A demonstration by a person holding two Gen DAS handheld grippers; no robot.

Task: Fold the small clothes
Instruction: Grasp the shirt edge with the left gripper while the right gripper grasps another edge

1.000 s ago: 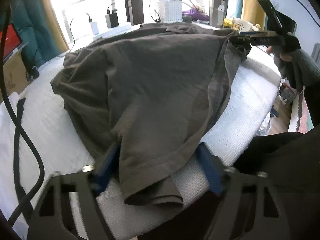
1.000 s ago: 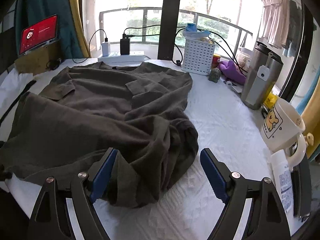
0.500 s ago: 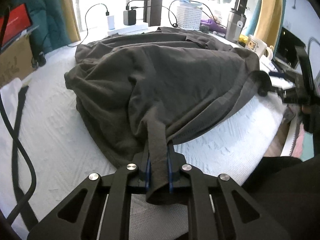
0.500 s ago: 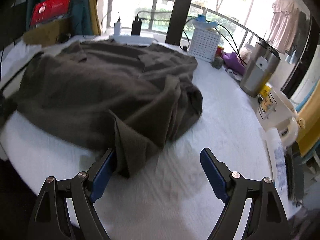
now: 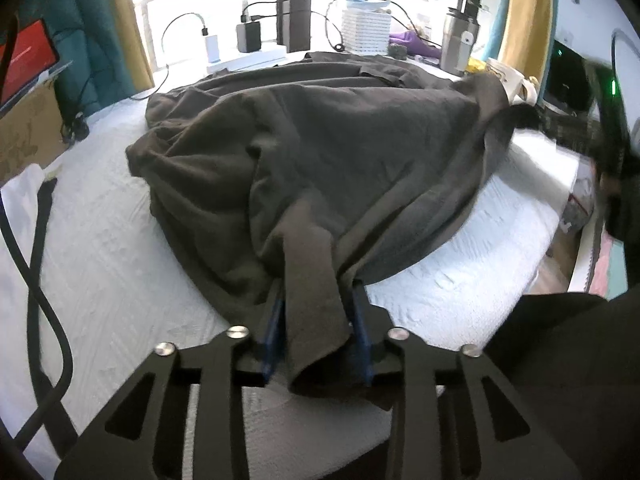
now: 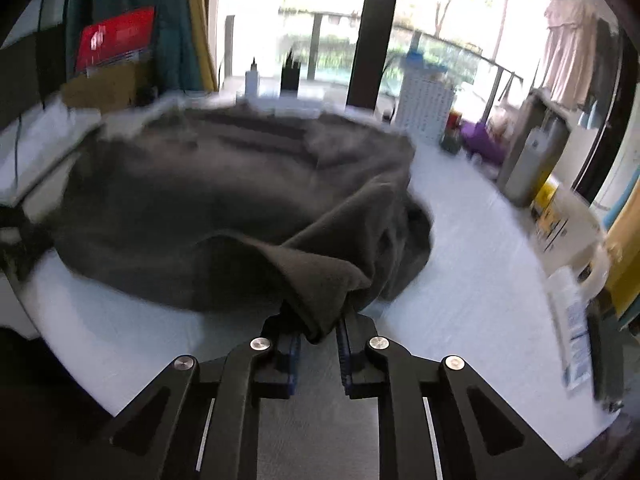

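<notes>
A dark grey-brown shirt (image 5: 320, 148) lies bunched on the white padded table (image 5: 112, 240). My left gripper (image 5: 316, 320) is shut on a hem corner of the shirt at the near edge. My right gripper (image 6: 318, 332) is shut on another hem corner of the shirt (image 6: 224, 200); that view is motion-blurred. The right gripper also shows blurred at the far right of the left wrist view (image 5: 608, 120).
At the back stand a power strip with chargers (image 5: 244, 56), a white basket (image 5: 366, 28), a steel tumbler (image 5: 458, 46) and a bear mug (image 5: 510, 80). A black cable (image 5: 40, 240) lies at the left. A red-screen laptop (image 5: 24, 60) sits on a cardboard box.
The right gripper has closed on the shirt's hem and lifted it. The left gripper, shut since half a second ago, still holds its corner and the cloth has bunched higher.
</notes>
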